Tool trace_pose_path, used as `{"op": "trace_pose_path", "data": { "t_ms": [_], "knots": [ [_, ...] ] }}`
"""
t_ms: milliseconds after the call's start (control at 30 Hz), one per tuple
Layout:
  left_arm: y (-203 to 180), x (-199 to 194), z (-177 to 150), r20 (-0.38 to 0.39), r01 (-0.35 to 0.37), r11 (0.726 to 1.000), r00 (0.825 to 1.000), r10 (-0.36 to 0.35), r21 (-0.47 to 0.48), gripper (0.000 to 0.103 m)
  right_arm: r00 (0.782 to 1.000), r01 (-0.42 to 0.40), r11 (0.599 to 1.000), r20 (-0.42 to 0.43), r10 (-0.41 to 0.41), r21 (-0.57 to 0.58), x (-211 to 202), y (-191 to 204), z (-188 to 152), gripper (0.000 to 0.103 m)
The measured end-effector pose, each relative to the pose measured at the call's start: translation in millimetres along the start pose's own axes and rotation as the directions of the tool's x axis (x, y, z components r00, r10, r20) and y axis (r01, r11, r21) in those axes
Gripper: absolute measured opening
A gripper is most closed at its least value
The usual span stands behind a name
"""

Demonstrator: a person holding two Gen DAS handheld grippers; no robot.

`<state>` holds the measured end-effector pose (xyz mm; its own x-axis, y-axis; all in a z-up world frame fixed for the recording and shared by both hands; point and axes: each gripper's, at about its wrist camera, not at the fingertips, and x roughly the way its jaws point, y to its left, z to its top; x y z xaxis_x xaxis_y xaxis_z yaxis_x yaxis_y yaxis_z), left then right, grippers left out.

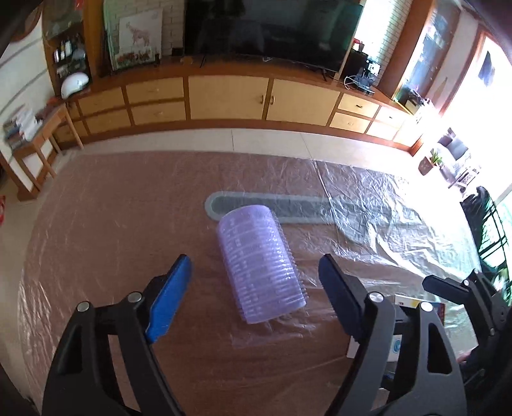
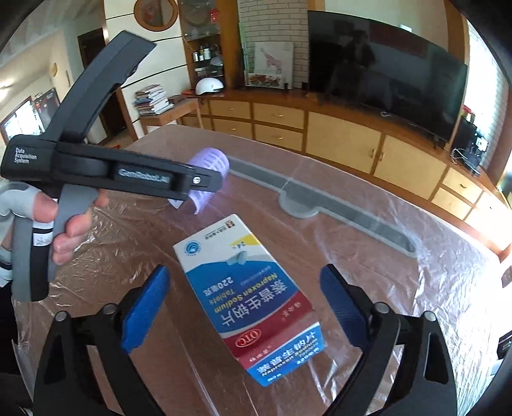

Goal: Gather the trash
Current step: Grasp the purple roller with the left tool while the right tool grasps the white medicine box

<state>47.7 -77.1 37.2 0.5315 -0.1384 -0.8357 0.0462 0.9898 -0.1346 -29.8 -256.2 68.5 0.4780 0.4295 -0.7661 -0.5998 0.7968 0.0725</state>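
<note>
A purple spiky hair roller (image 1: 260, 265) lies on its side on the plastic-covered table (image 1: 112, 224). My left gripper (image 1: 254, 265) is open and straddles the roller; both blue pads stand clear of its sides. A white, blue and red medicine box (image 2: 252, 300) lies flat on the same table. My right gripper (image 2: 244, 278) is open around the box, with a gap on either side. In the right wrist view a hand (image 2: 64, 224) holds the left tool's black body (image 2: 96, 166), which hides part of the roller (image 2: 211, 160).
A grey strip (image 2: 352, 211) lies under the crinkled plastic sheet, beyond both items. Past the table's far edge stand a wooden cabinet (image 1: 224, 99) and a large dark TV (image 1: 272, 28). A side table with stacked books (image 2: 153, 100) is at the far left.
</note>
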Motion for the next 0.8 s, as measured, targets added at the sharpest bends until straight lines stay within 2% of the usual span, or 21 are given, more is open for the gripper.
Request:
{"op": "trace_pose_path", "data": {
  "t_ms": [67,167,300,333,533,767,800],
  "knots": [
    [-4,2,3,0.01,-0.014,1.0,1.0,0.014,0.027,0.082,1.0,-0.008,1.0,-0.003,0.008,-0.015,0,3,-1,0.089],
    [-7,5,4,0.006,-0.02,0.999,1.0,0.019,0.038,0.069,1.0,-0.022,0.999,-0.015,0.022,-0.026,1,9,-2,0.082],
    [-8,8,2,-0.003,-0.023,0.999,1.0,0.023,0.046,0.065,0.998,-0.053,0.999,-0.037,0.053,-0.011,3,12,-4,0.061],
    [-8,8,2,-0.005,-0.023,0.999,1.0,0.023,0.049,0.061,0.997,-0.062,0.998,-0.042,0.062,-0.003,4,11,-4,0.059],
    [-7,13,2,-0.023,-0.024,0.999,0.999,0.025,0.045,0.053,0.994,-0.096,0.994,-0.053,0.099,0.047,9,8,-4,0.058],
    [-5,14,0,-0.022,-0.02,0.999,1.0,0.021,0.038,0.047,0.995,-0.084,0.993,-0.047,0.088,0.086,14,12,-2,0.057],
    [-5,13,-1,-0.021,-0.02,0.999,1.0,0.021,0.041,0.046,0.996,-0.075,0.993,-0.044,0.079,0.089,13,12,-1,0.052]
  ]
}}
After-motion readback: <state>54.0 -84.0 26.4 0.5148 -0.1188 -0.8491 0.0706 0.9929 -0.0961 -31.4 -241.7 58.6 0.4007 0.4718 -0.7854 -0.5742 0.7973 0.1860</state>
